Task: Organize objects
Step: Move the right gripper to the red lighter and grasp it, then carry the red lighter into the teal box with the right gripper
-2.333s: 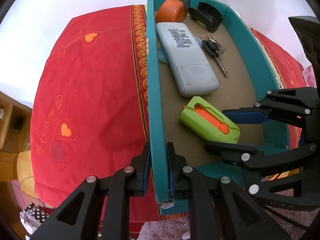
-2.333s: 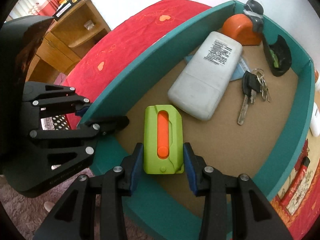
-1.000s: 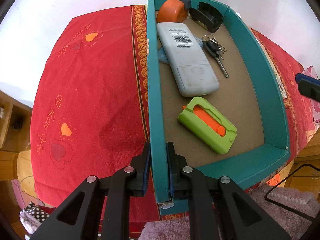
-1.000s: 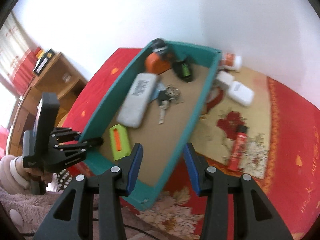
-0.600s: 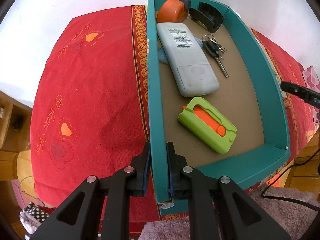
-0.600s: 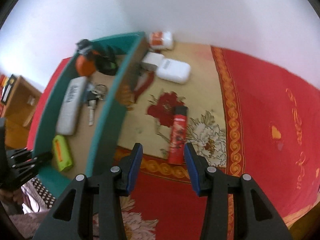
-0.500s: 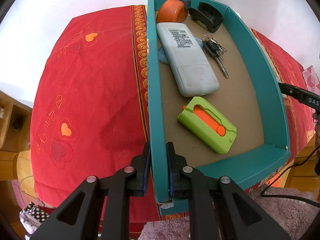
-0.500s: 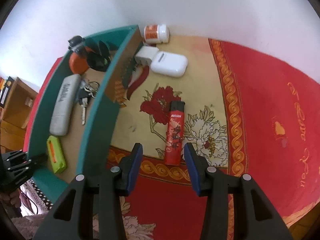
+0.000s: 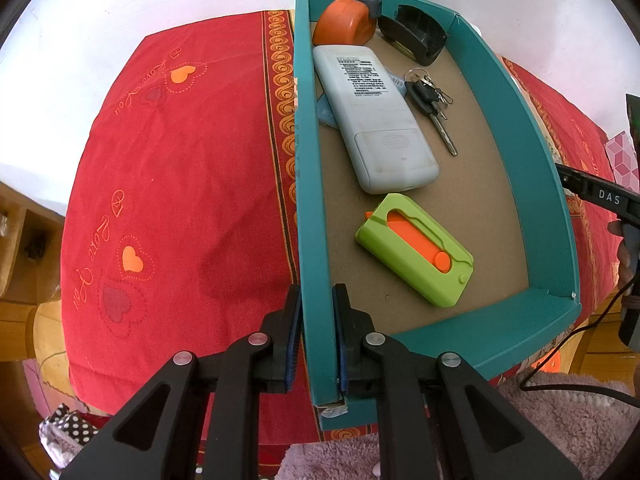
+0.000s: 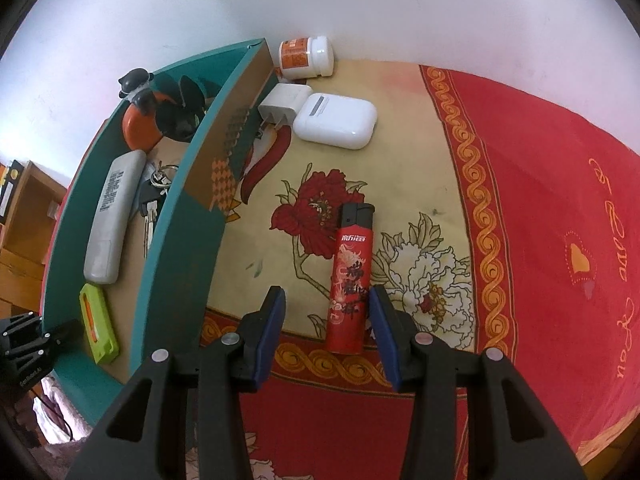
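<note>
My left gripper (image 9: 316, 304) is shut on the near left wall of the teal box (image 9: 532, 160). In the box lie a green and orange cutter (image 9: 414, 250), a white remote (image 9: 374, 120), keys (image 9: 430, 100), an orange tape measure (image 9: 344, 26) and a black holder (image 9: 412, 34). In the right wrist view my right gripper (image 10: 327, 296) stands open just above a red lighter (image 10: 350, 280) on the flowered cloth. The lighter's lower half lies between the pads, nearer the right one, and neither pad touches it.
Right of the box (image 10: 180, 240) lie a white earbud case (image 10: 336, 120), a white charger plug (image 10: 284, 104), a white pill bottle (image 10: 306, 58) and red-handled pliers (image 10: 268, 160). A white wall stands close behind. A wooden shelf (image 10: 24, 208) is at the left.
My right gripper left the green cutter in the box, swung right over the cloth and sank toward the red lighter. The left gripper kept its hold on the box wall.
</note>
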Tool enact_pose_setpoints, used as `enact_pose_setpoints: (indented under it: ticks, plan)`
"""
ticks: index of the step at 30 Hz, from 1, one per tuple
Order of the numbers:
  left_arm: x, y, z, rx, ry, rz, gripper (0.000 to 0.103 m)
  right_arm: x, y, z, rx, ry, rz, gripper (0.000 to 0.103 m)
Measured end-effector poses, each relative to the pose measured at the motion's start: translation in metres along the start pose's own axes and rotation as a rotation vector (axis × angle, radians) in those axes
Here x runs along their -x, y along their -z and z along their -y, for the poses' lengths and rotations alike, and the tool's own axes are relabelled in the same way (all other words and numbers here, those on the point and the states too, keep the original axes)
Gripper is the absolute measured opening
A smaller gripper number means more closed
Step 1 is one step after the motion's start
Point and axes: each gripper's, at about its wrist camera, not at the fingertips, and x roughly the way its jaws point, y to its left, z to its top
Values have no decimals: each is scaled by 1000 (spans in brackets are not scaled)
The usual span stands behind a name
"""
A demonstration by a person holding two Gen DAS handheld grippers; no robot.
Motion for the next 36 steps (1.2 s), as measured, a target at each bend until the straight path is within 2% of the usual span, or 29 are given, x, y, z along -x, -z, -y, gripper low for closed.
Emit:
enact_pose_setpoints:
  ticks: [2,4,6,9,20,25,31,36]
  plan:
    - [0,0,0,-1,0,0,15,-1,1,0,6,9,-1,40]
    - [0,0,0,1,0,1,15,-2,2,-6,31,56,-1,28]
    - [0,0,0,1,1,2,15,-4,4,-7,47,83,4,23]
    - [0,0,0,1,0,1,15,-3,6,-7,33,79,7,19]
    - [0,0,0,0,0,1,15,-2,6,-6,6,77,2,19]
    - [0,0,0,1,1,2,15,-6,-8,-2,-23,71,-15,19]
    - [0,0,0,0,1,3,15,-8,-9,-8,1,92,-10,19]
    - [0,0,0,0,1,3,15,-4,-9,1,-58,30,-14,18]
